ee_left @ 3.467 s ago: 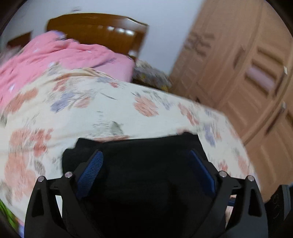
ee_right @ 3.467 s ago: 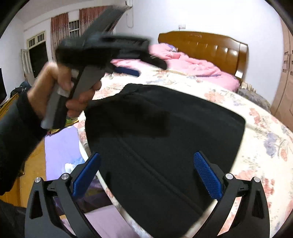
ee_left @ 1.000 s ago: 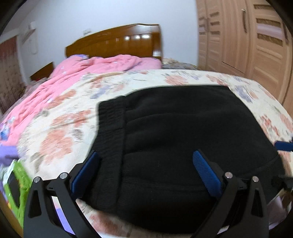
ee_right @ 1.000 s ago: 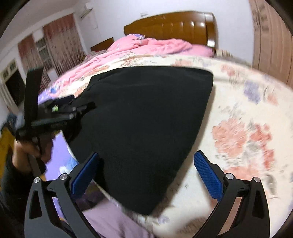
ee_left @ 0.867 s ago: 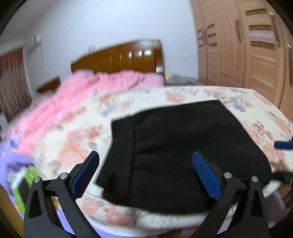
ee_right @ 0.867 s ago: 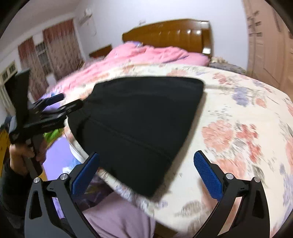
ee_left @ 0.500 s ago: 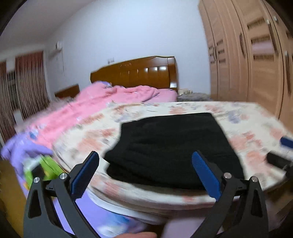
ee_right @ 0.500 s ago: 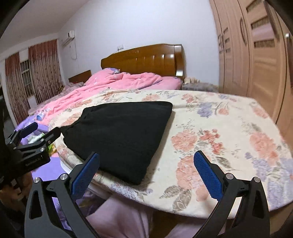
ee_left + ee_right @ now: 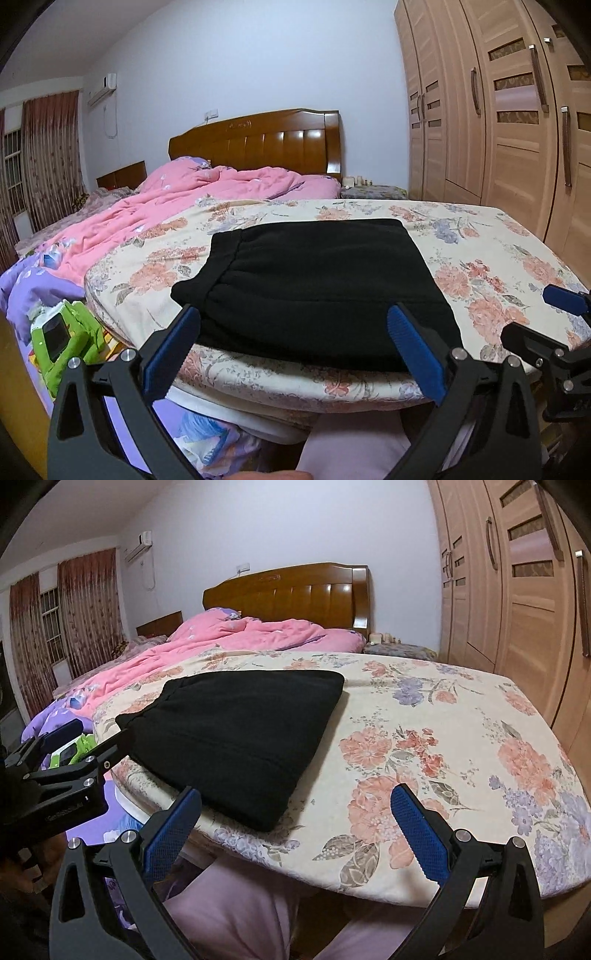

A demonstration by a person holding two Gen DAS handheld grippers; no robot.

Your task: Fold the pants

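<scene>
The black pants [image 9: 310, 288] lie folded in a flat rectangle on the floral bedsheet [image 9: 491, 254], near the bed's front edge, waistband to the left. They also show in the right wrist view [image 9: 240, 731]. My left gripper [image 9: 293, 347] is open and empty, held back off the bed in front of the pants. My right gripper [image 9: 295, 827] is open and empty, off the bed's edge, to the right of the pants. Each gripper shows at the edge of the other's view.
A pink quilt [image 9: 192, 199] is bunched at the back left below the wooden headboard [image 9: 258, 144]. A wooden wardrobe [image 9: 517, 122] lines the right wall. A green package [image 9: 62, 339] and purple bedding lie low at the left. Pink-clad legs [image 9: 229, 915] are below the grippers.
Both grippers have pulled back and away from the bed, so the folded pants look smaller and farther. The pants have stayed flat where they lay.
</scene>
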